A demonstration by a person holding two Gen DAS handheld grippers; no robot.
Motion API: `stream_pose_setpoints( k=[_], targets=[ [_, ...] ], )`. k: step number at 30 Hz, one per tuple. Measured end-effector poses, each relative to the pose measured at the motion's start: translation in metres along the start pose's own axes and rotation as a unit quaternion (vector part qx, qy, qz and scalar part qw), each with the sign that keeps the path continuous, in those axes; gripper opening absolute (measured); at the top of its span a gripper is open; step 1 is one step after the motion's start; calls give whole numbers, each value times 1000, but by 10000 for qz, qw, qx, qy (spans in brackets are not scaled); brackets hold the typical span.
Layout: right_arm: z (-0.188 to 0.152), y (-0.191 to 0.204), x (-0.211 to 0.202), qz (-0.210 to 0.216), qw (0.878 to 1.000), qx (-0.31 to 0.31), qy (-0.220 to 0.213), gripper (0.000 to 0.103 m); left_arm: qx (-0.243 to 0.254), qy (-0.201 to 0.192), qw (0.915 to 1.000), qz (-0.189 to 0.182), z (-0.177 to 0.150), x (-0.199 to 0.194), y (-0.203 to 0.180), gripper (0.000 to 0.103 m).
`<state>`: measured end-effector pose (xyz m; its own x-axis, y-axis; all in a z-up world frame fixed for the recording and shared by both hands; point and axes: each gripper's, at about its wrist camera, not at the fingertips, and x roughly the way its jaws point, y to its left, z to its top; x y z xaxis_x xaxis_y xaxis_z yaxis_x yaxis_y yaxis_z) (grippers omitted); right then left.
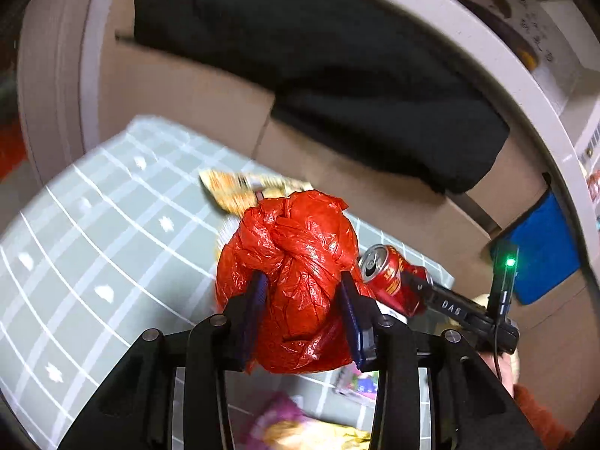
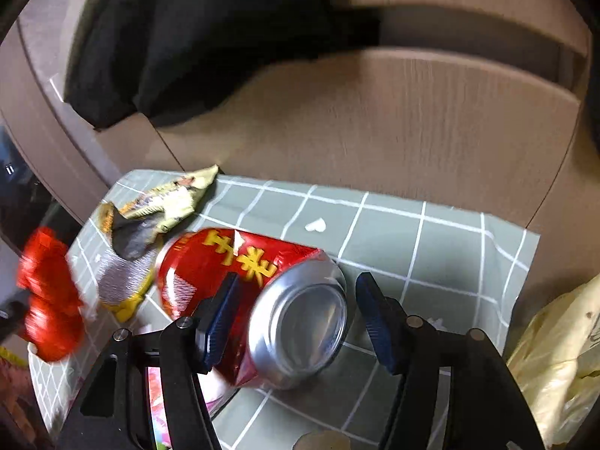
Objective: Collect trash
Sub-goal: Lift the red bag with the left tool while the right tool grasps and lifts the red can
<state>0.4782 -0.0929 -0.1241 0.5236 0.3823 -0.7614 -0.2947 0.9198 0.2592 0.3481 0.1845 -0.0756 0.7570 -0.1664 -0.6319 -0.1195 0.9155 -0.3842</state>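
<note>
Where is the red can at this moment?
In the right wrist view the red can lies between the right gripper's fingers, above the checked cloth, right of the red plastic bag.

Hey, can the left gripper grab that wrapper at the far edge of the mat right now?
Probably not: the left gripper is shut on the red bag, which fills its jaws. The wrapper lies just beyond the bag.
</note>
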Motion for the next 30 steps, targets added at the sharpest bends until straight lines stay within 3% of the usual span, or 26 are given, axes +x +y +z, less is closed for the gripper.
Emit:
stream_pose_setpoints(
  k=[4,5,6,11,22,30],
  targets=[
    [-4,5,4,-5,10000,-91,-28,60,-42,-51,10000,-17,2,-4,2,39],
    [-4,7,5,56,9999,-136,16,58,-86,-31,10000,-31,2,-3,3,39],
    [-4,8,5,117,9998,-175,49,49,-100,-14,9999,-28,2,-3,3,39],
    [-6,18,-14,137,9979,-626,-3,48,-55,-40,10000,31,1,-12,-3,39],
    [10,25,-133,185,9893,-979,-1065,48,389,-594,9975,25,18,-56,-62,39],
    [5,-5,-219,-24,9807,-851,-1760,48,849,-795,9926,-355,15,-84,-131,39]
  ],
)
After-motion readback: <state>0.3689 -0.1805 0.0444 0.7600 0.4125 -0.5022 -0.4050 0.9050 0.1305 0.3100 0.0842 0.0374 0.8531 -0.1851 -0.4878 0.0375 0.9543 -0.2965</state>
